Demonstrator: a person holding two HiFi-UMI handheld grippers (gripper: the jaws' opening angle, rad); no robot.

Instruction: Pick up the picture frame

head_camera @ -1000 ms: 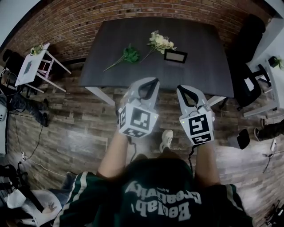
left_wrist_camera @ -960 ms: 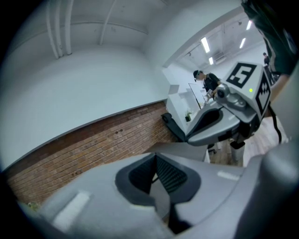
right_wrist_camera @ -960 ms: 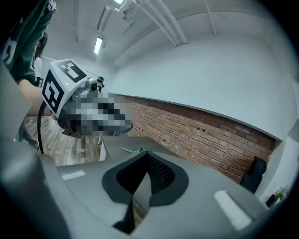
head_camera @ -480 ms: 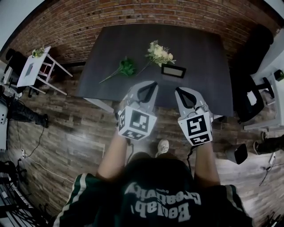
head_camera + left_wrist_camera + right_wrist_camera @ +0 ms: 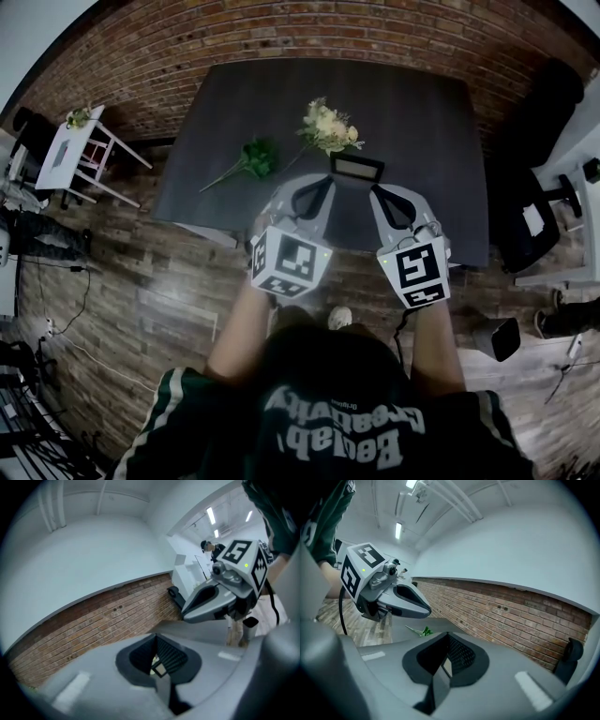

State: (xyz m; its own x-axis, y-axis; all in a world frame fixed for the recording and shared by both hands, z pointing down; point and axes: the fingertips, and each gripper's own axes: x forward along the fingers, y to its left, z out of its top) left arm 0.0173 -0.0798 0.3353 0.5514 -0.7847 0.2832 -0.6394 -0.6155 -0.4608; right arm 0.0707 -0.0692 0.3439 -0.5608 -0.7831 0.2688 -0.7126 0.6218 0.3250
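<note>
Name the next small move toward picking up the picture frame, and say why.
Probably open the right tongs before reaching in: both it and the left tongs look shut, just short of the small dark rectangular picture frame on the dark grey table.

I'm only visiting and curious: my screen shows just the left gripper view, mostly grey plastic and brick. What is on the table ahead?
Observer: The head view shows a picture frame on the dark table, just ahead of the left gripper.
Operator: Anything else there?
Observer: A pale flower bunch beyond the frame, and a green sprig further left.
Operator: Is the right gripper holding something?
Observer: No. The right gripper has its jaws together in its own view, with nothing between them.
</note>
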